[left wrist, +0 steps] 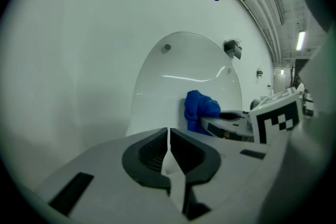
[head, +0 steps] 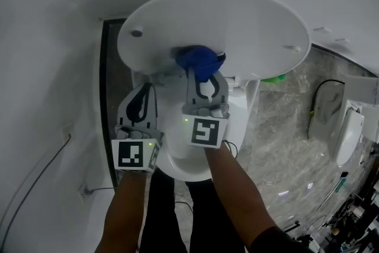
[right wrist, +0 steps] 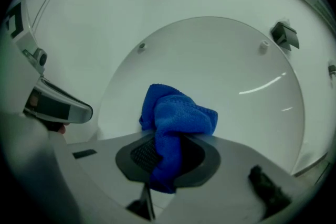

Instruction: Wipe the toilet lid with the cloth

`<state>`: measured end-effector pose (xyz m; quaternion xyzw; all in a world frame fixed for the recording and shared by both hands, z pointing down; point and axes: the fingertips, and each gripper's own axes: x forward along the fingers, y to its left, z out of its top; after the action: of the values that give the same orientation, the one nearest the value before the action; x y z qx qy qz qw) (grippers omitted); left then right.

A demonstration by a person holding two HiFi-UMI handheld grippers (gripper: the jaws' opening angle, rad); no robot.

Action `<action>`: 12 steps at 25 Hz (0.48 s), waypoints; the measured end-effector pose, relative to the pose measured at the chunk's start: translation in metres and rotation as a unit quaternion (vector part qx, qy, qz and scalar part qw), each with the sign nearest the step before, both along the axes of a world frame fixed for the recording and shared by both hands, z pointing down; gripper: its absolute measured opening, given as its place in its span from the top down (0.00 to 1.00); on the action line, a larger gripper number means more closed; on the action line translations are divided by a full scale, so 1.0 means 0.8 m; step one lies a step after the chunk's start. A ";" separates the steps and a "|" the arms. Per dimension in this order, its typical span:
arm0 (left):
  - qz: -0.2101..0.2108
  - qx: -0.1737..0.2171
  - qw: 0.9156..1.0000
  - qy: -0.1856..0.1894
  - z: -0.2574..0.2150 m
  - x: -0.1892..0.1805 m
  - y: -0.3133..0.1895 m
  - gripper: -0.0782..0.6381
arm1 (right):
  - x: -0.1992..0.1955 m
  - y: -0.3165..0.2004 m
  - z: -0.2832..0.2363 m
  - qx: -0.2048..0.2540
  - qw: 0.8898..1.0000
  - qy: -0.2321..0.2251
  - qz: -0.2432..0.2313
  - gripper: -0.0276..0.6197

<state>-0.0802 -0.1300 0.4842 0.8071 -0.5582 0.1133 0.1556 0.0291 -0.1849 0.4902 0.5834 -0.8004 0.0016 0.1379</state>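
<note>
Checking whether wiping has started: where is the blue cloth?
Head view, centre: the blue cloth is clamped in the right gripper, at the lower part of the raised toilet lid.

The left gripper (head: 142,101) and right gripper (head: 205,87) are pale grey with black pads (left wrist: 148,157). Each bears a black-and-white marker cube (head: 207,132) and a green light (head: 186,120).

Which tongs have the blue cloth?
The right tongs: the blue cloth is pinched between them and bunches out in front. The left tongs are shut with nothing between them.
</note>
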 end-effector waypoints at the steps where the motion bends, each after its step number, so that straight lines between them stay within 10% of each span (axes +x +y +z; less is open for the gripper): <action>1: 0.008 -0.001 1.000 0.002 0.000 0.012 -0.002 0.85 | 0.018 0.000 -0.002 0.002 1.000 -0.003 0.015 0.87; 12: 0.100 -0.009 0.995 -0.006 0.013 0.120 -0.019 0.85 | 0.192 0.015 -0.012 0.007 0.988 -0.003 0.157 0.87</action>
<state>0.0156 -0.1452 0.4944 0.8565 -0.4749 0.1385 0.1474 0.1830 -0.1727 0.4805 0.7030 -0.6991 0.0190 0.1295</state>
